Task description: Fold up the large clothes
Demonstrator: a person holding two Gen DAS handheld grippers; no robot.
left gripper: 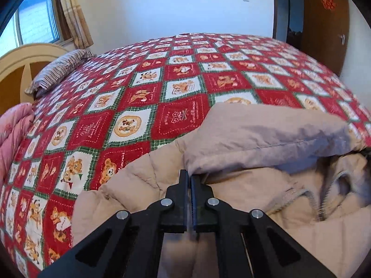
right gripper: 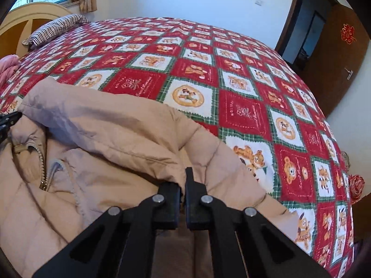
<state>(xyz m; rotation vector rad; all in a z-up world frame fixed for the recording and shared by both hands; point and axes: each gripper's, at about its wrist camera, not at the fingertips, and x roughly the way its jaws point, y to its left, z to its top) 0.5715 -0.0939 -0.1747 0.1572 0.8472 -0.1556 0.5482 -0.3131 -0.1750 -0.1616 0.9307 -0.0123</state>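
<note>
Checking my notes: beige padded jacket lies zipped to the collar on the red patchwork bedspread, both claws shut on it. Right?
Not quite: the right wrist view shows the jacket with its zipper open at the collar. The rest stands: bedspread, left claw and right claw shut on it.

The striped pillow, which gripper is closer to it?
Left. The left gripper pinches the jacket on the pillow's side; the right gripper grips it farther away.
</note>
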